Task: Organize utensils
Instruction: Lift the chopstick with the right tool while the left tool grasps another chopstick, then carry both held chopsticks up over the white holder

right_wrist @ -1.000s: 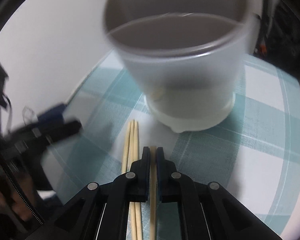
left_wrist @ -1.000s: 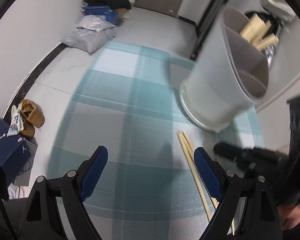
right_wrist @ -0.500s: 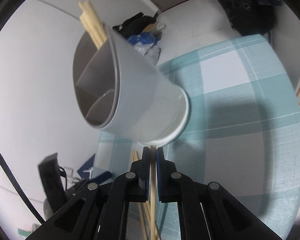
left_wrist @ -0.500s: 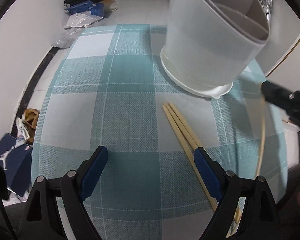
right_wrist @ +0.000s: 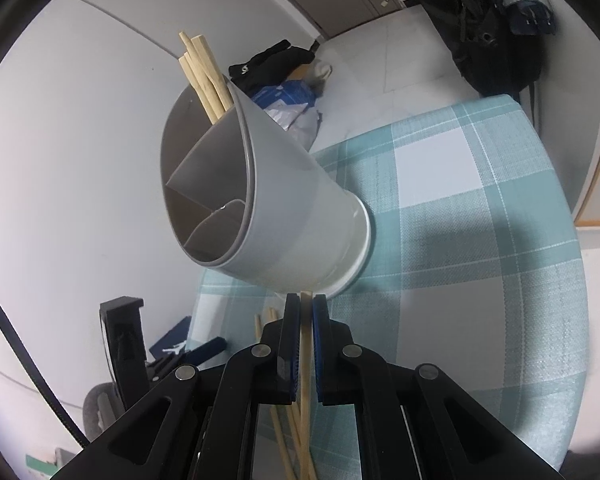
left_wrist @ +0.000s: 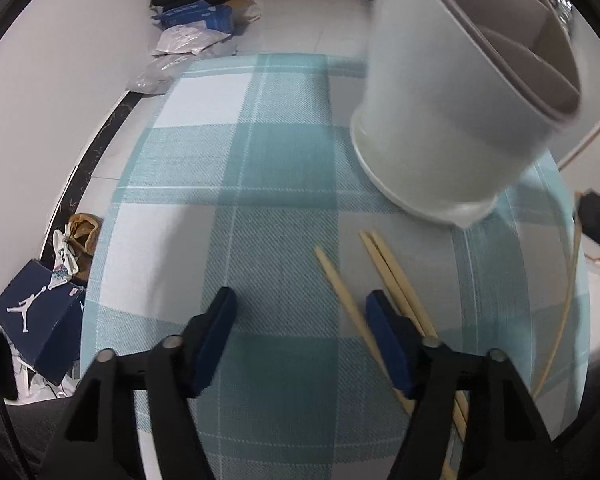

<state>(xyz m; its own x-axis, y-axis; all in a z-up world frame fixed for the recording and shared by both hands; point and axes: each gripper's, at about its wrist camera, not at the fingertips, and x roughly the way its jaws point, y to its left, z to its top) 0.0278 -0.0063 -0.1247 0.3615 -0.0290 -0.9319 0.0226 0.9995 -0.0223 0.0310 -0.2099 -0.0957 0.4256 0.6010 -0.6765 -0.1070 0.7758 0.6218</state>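
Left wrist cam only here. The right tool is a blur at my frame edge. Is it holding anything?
Observer: Yes. The right tool is shut on a single chopstick, clamped between its pads.
Operator: Is the tip over the utensil holder yet?
Observer: No. In the right wrist view the tip lines up with the base of the utensil holder, well away from the open rim. I cannot tell whether they touch.
Operator: Which section is taken?
Observer: The stored chopsticks stand in the section farthest from the right tool. The two nearer sections show nothing inside.
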